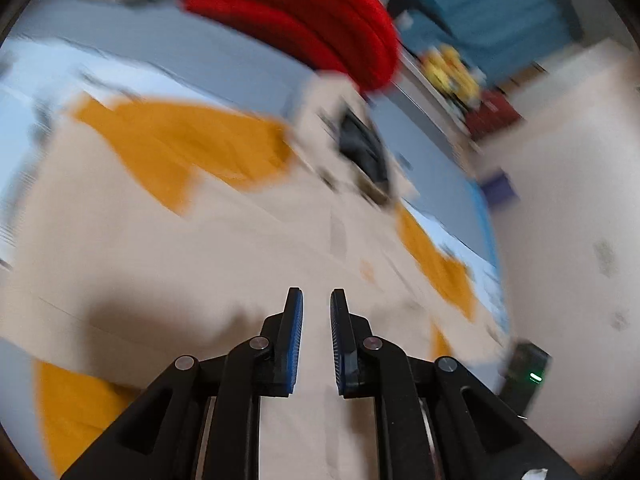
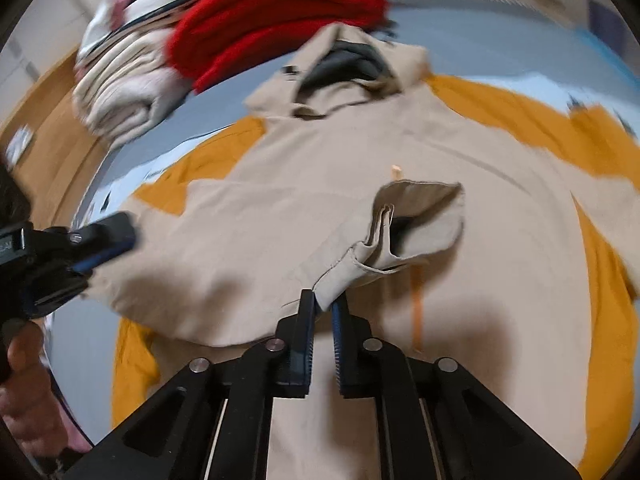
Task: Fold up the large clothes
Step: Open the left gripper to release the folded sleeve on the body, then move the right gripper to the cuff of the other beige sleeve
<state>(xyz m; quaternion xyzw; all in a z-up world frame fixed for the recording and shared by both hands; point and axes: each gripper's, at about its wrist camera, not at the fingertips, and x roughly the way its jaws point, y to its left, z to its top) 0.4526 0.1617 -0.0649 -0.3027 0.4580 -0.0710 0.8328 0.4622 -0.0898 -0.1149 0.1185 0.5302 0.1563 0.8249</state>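
Beige hoodie point(image 2: 320, 200) spread flat over an orange garment point(image 2: 520, 120) on the blue surface point(image 2: 500, 40); hood toward the red folded clothes point(image 2: 280, 12) and cream stack point(image 2: 128, 88). Right claw point(image 2: 324, 300) pinched shut on a beige cuff fold; left claw point(image 1: 316, 300) nearly closed, a slim gap, empty, above the hoodie. No legible writing.

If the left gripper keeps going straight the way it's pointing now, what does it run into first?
Most likely the beige hoodie spread right ahead of the left gripper, around its middle, with nothing between its near-shut jaws. The frame is motion-blurred, so depth is uncertain.
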